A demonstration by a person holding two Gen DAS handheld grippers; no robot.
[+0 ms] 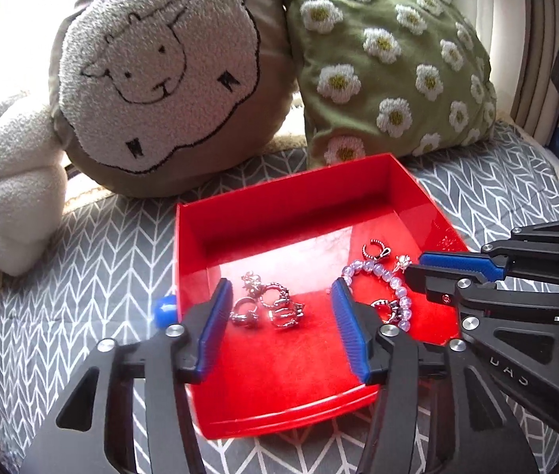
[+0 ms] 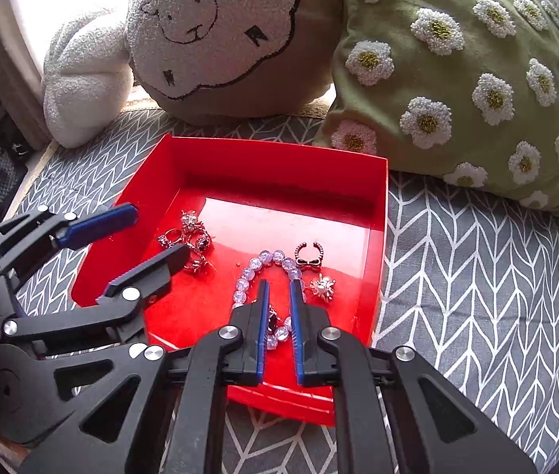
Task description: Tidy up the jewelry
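A red tray (image 1: 279, 197) (image 2: 378, 237) sits on a grey patterned cushion and holds jewelry. A cluster of silver rings (image 1: 267, 306) (image 2: 188, 237) lies at its left. A pale bead bracelet (image 1: 382, 276) (image 2: 263, 260) lies at its right, with a bow ring (image 2: 310, 256) (image 1: 376, 249) and a pearl flower piece (image 2: 322, 286) beside it. My left gripper (image 1: 279, 304) (image 2: 160, 233) is open, its fingers either side of the silver rings. My right gripper (image 2: 279, 296) (image 1: 417, 264) is nearly shut, over the bracelet; a dark-stoned ring (image 2: 273, 322) lies between its fingers.
A brown sheep cushion (image 1: 160, 71) (image 2: 220, 27), a green daisy cushion (image 1: 390, 51) (image 2: 469, 71) and a white plush (image 1: 6, 181) (image 2: 81, 79) stand behind the tray. A small blue object (image 1: 164, 310) lies left of the tray. The grey cushion (image 2: 477, 276) extends to the right.
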